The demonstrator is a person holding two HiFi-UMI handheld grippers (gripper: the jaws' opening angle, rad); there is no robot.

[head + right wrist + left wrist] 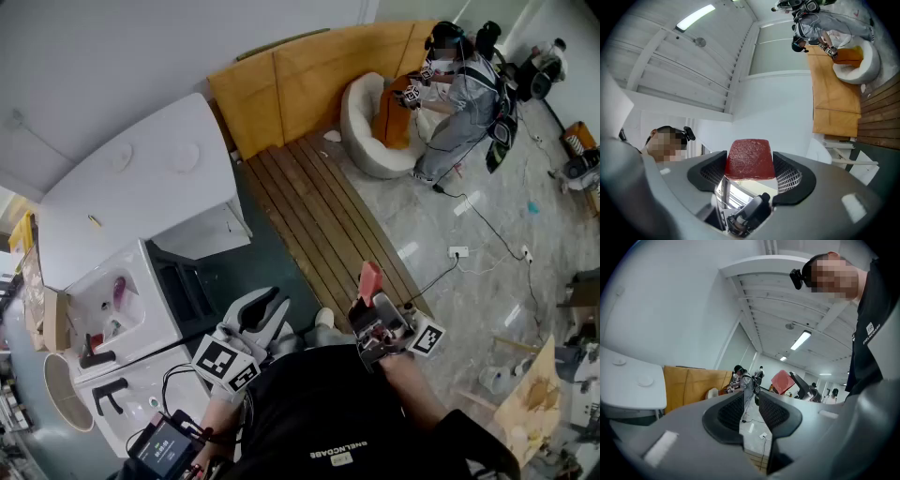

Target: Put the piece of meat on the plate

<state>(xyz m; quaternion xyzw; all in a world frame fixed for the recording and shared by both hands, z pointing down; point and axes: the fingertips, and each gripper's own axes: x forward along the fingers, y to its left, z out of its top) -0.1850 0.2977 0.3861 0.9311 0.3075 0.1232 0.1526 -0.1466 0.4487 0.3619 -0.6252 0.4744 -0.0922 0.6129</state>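
Observation:
The piece of meat [370, 276], a red slab with a rough surface, stands upright between the jaws of my right gripper [374, 300], which is shut on it and tilted upward above the floor. In the right gripper view the meat [749, 158] fills the gap between both pads. From the left gripper view the meat [782, 380] shows at mid right. My left gripper [269, 307] hangs beside it to the left, its jaws a narrow gap apart with nothing between them [750, 401]. I cannot make out a plate for certain.
A white play kitchen with a sink [112, 300] and black tap stands at lower left, a round tan board [58, 394] beside it. A white table [141, 183] is behind. Wooden slats [319, 216] cross the floor. Another person [459, 89] sits far back.

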